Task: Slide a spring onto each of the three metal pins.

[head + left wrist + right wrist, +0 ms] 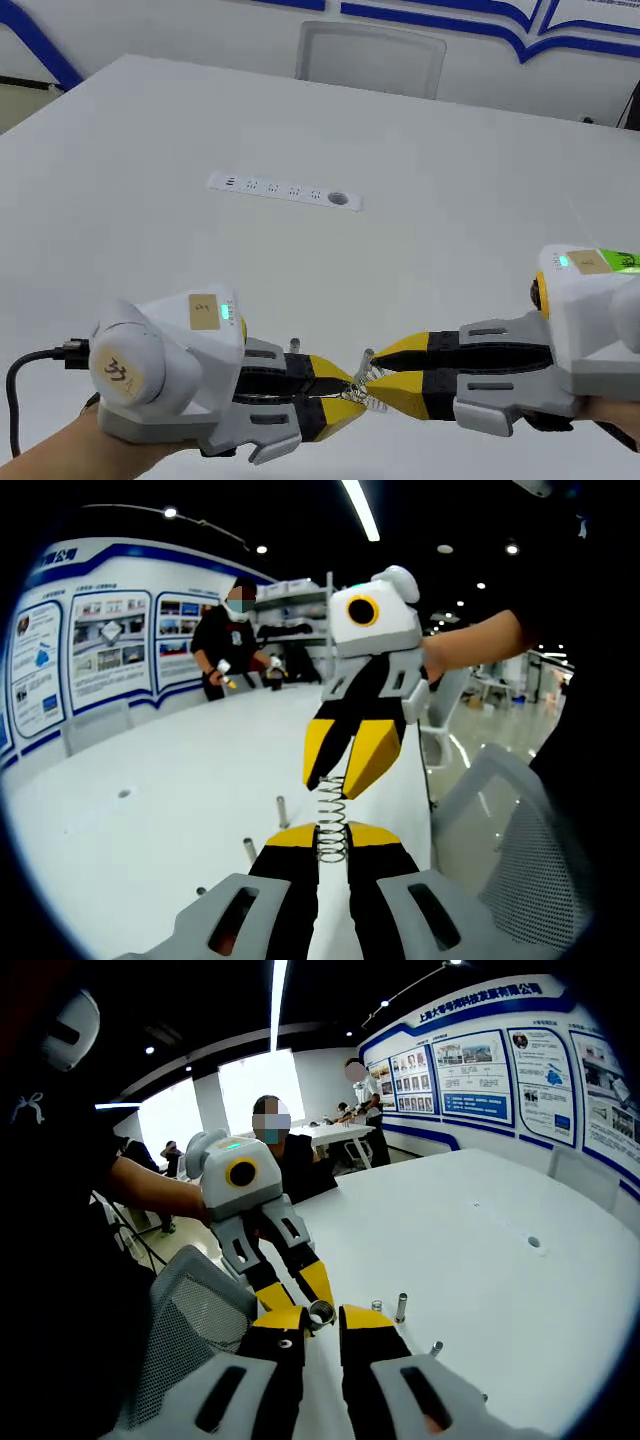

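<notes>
You held one spring (332,815) between the two grippers, close to the worktop's (430,260) near edge. Your left gripper (332,840) had its yellow-tipped jaws closed on one end of the spring. Your right gripper (320,1322) pinched the other end.

The left gripper carried a small paper label on top and dark handwriting on its round rear cap. Neither could be read. The wall posters (470,1055) bore blue-framed print too small to make out.

The left gripper view showed the coil lengthwise, spanning both pairs of tips. The right gripper view showed it end-on, as a ring. Three metal pins (401,1307) stood upright on the worktop just beside the jaws, none of them wearing a spring. The head view added a white power strip (285,190) at the worktop's middle and a chair (370,58) at its far edge.
</notes>
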